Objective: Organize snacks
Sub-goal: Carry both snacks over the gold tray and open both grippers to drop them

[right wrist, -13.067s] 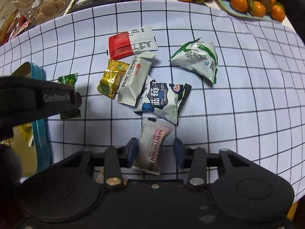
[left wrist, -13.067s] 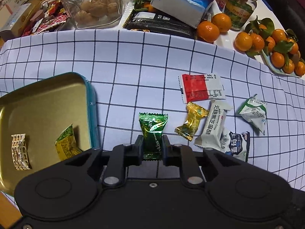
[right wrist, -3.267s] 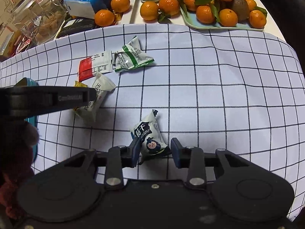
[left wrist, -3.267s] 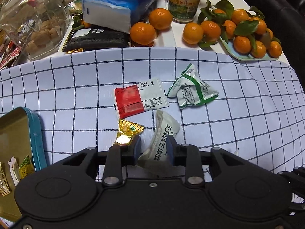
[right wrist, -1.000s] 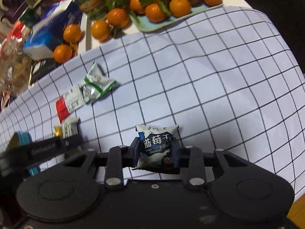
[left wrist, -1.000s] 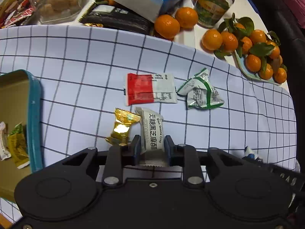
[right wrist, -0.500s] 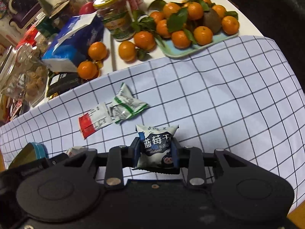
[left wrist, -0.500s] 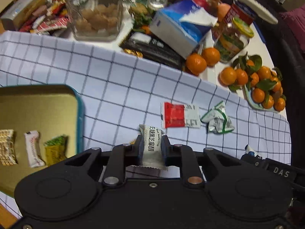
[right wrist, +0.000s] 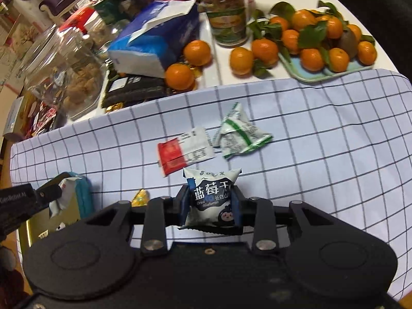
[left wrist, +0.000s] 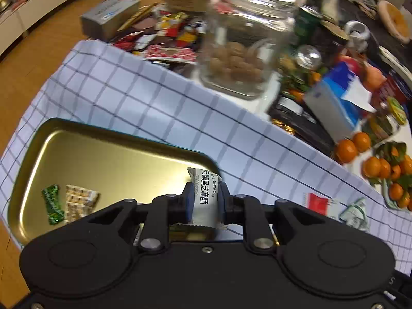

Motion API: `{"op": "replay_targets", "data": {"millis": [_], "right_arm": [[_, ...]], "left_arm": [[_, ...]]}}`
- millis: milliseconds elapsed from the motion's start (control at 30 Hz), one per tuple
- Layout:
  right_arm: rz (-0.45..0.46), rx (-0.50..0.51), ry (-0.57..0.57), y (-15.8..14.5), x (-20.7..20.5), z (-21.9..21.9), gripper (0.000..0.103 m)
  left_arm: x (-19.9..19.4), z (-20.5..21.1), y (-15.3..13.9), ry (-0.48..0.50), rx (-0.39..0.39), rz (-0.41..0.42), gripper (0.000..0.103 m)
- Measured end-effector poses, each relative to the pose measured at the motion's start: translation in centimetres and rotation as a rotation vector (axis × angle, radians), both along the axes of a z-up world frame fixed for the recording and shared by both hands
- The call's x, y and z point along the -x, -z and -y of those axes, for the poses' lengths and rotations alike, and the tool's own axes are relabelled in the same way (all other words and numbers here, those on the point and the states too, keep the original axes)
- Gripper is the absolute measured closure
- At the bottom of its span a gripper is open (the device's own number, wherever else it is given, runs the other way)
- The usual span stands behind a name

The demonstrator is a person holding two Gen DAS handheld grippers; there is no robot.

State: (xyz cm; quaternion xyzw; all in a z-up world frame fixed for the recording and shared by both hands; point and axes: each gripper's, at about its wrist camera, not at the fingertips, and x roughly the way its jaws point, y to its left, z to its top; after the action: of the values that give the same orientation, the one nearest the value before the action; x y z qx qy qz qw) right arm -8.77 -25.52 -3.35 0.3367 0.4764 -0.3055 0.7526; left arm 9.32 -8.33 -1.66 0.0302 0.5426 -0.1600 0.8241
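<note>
On the checked cloth [left wrist: 159,108], your left claw [left wrist: 204,200], now grasping the sesame bar [left wrist: 206,195], has reached the tin [left wrist: 116,159] ahead; right claw [right wrist: 210,203] grips the blueberry packet [right wrist: 211,195], next in

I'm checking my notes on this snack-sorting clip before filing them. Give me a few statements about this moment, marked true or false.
1. The left gripper is shut on a white sesame bar. True.
2. The right gripper is empty. False: it is shut on a blueberry packet.
3. The gold tin already holds a green candy. True.
4. The red-and-white sachet lies inside the tin. False: it lies on the checked cloth.
5. The tangerine plate sits on the checked cloth. False: it sits on the bare white tabletop beyond it.
</note>
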Motion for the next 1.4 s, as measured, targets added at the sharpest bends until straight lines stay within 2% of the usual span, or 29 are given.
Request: {"op": "replay_targets", "data": {"millis": [200, 467, 667, 900, 1267, 1367, 1400], "right_arm": [[0.035, 0.004, -0.09, -0.7, -3.6, -2.9, 0.068], [0.108, -0.024, -0.225, -1.6, -8.8, -7.7, 0.068], [0.124, -0.011, -0.329, -2.0, -12.2, -11.6, 0.068], [0.115, 0.002, -0.393, -1.5, -15.1, -14.8, 0.068], [0.069, 0.001, -0.399, 0.6, -17.5, -16.5, 0.067], [0.067, 0.006, -0.398, 0.7, -17.6, -16.6, 0.065], [0.068, 0.004, -0.396, 0.7, -17.6, -16.6, 0.059]], "left_arm": [[-2.3, -3.5, 0.2, -0.1, -0.037, 0.004, 0.078], [-4.6, -7.7, 0.3, -0.192, -0.084, 0.014, 0.078], [-6.1, -10.3, 1.2, -0.252, -0.14, -0.001, 0.078], [-7.1, -12.6, 1.4, -0.247, -0.174, -0.003, 0.077], [-7.6, -13.3, 1.6, -0.175, -0.158, -0.041, 0.071], [-7.5, -13.3, 1.7, -0.162, -0.155, -0.053, 0.071], [-7.5, -13.2, 1.7, -0.158, -0.156, -0.057, 0.071]]}}
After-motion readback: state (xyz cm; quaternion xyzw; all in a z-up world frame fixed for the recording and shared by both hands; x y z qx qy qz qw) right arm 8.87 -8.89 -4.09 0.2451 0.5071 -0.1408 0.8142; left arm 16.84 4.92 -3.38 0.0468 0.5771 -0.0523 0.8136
